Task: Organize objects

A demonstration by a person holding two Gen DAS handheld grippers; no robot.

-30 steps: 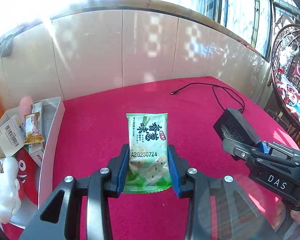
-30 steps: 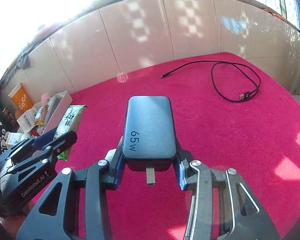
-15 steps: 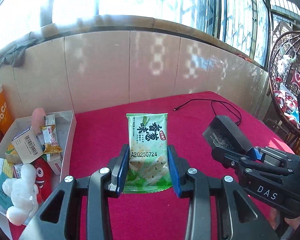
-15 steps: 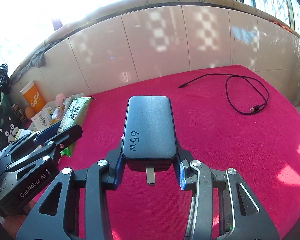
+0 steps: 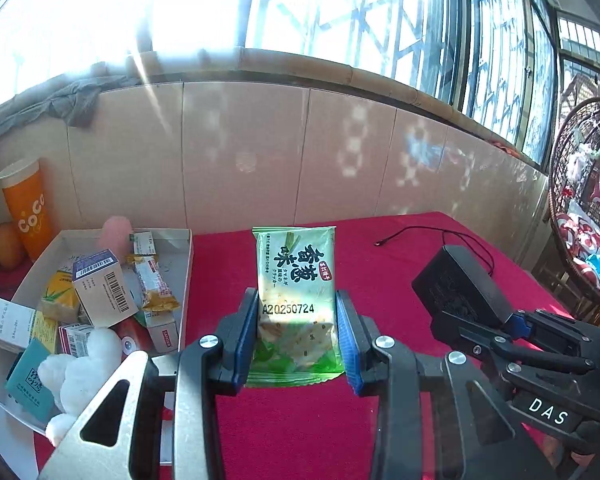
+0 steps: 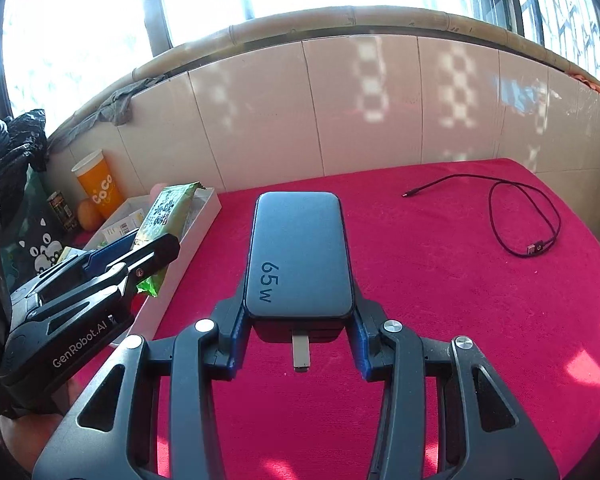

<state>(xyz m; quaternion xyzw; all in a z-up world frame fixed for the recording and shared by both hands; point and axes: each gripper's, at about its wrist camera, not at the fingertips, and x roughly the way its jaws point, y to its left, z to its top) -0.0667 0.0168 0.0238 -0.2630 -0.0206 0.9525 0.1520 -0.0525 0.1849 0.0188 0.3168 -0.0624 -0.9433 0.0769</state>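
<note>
Left of the left gripper point(image 5: 296, 336): white cardboard box point(image 5: 188, 264) on the red tablecloth point(image 5: 300, 420), packed. Contents: barcoded carton point(image 5: 100, 288), yellow-green aloe carton point(image 5: 60, 292), orange snack bar point(image 5: 154, 284), teal carton point(image 5: 30, 380), white plush toy point(image 5: 76, 376), pink item at the far end. Left gripper pinches a green cracker packet point(image 5: 296, 292), upright, raised over the cloth beside the box's right wall. Right gripper point(image 6: 300, 320) clamps a dark 65W charger point(image 6: 300, 256), prong toward the camera, above the cloth. Ahead-right of it: black cable point(image 6: 516, 216), loose, well apart. Beyond the box: orange CoCo cup point(image 5: 26, 208).
</note>
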